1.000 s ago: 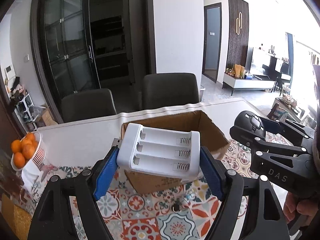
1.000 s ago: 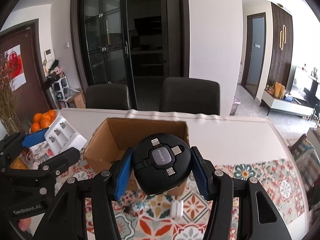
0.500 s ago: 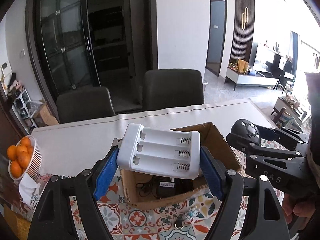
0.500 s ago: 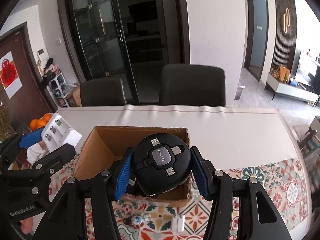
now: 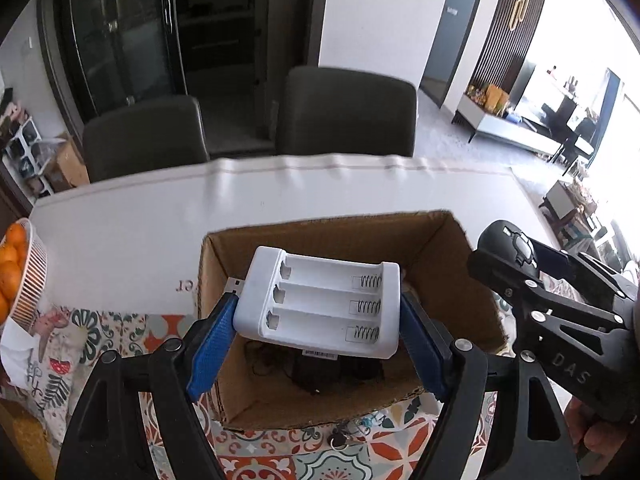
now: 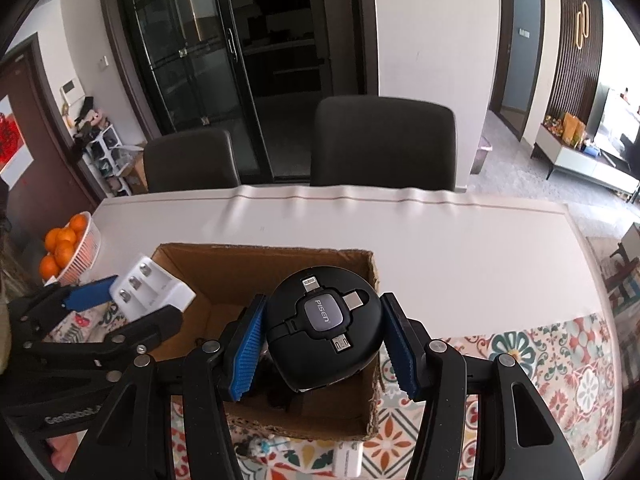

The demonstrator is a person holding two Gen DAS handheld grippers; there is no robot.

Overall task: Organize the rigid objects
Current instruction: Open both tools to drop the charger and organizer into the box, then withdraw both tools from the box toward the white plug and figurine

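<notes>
Charger (image 5: 320, 304) (white, stiff plastic, probably light) sits clamped by its short ends in the left gripper (image 5: 316, 320), above the cardboard box (image 5: 460, 280). At 3 o'clock, the right gripper (image 6: 324, 340) squeezes the round black cable reel (image 6: 324, 330) over the same box; its smooth shell may slip.

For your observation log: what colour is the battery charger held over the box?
White, clearest in the left wrist view.

The battery charger (image 5: 320, 300) hides most of the dark contents (image 5: 320, 372) at the bottom of the cardboard box (image 5: 460, 280), too dim to identify; the basket of oranges (image 5: 16, 276) is cut by the left edge; the round cable hub (image 6: 324, 328) covers the box's interior in the right wrist view; the small items (image 6: 260, 446) by the box's near wall are too small to identify.
</notes>
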